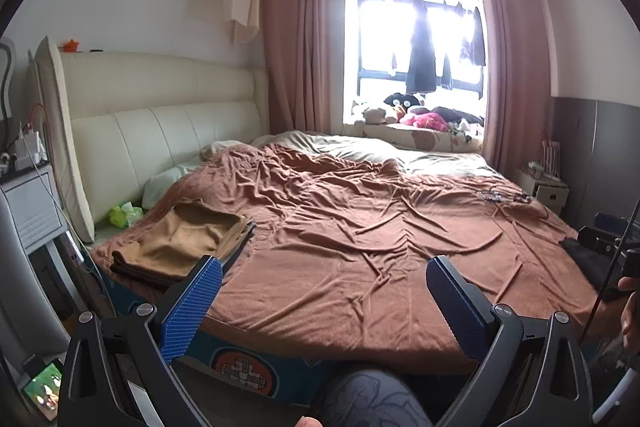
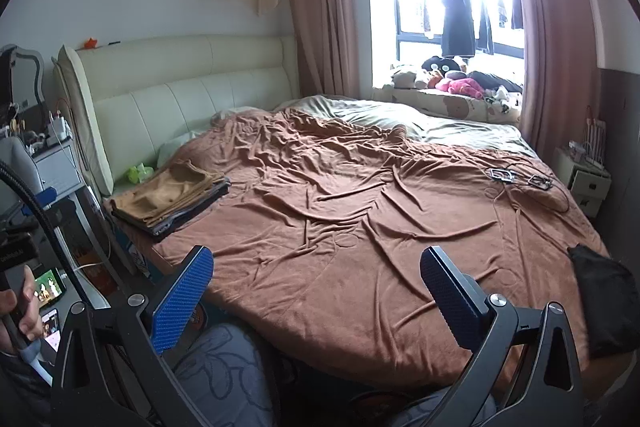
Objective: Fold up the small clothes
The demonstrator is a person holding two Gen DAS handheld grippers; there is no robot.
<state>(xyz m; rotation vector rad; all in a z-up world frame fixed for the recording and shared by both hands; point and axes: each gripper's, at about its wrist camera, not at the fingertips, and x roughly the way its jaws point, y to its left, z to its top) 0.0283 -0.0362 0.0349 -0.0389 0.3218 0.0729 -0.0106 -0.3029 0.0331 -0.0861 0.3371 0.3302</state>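
A stack of folded clothes (image 1: 182,245) with a tan piece on top lies at the near left corner of the bed; the right wrist view shows the same stack (image 2: 170,197). A dark garment (image 2: 606,295) sits crumpled at the bed's right edge, also seen as a dark patch (image 1: 582,261) in the left wrist view. My left gripper (image 1: 324,277) is open above the bed's front edge, holding nothing. My right gripper (image 2: 316,269) is open too, empty, over the brown sheet.
A wrinkled brown sheet (image 2: 360,219) covers the bed, with cables and buckles (image 2: 520,179) at the far right. A cream headboard (image 1: 160,115) stands left, a nightstand (image 1: 28,195) beside it. A patterned knee (image 2: 224,375) is below. Plush toys (image 1: 416,115) line the window.
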